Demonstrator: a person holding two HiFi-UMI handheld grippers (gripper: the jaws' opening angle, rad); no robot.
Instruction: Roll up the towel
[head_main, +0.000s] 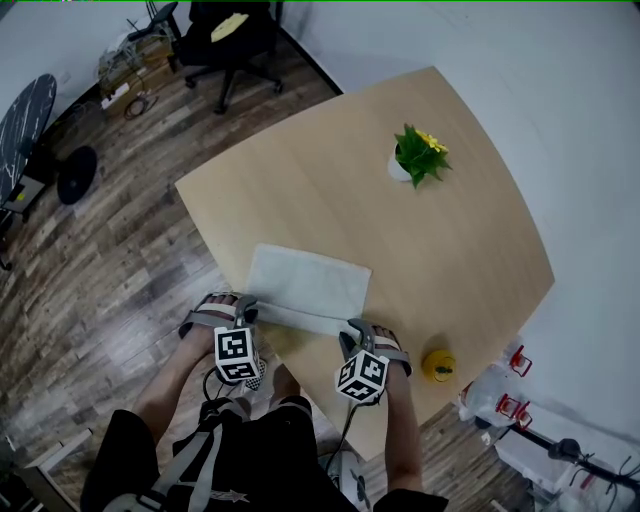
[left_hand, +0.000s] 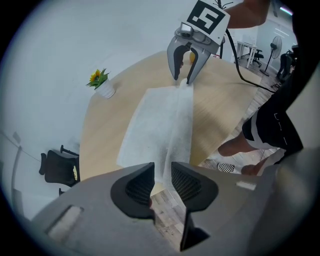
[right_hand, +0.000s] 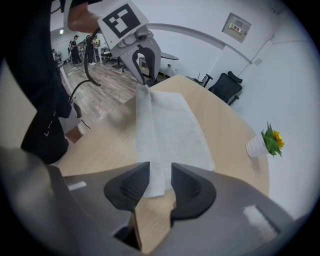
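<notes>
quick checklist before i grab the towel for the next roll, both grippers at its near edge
1. Jaws of the left gripper apart, not pressing the towel: ok.
2. Jaws of the right gripper apart, towel corner showing in the gap, not clamped: ok.
3. Near edge folded over in an even strip from gripper to gripper: ok.
4. Rest of the towel lying flat on the table: ok.
5. Path ahead free; the potted plant stands well beyond the far edge: ok.
6. Fold tight enough to roll on: cannot tell.
</notes>
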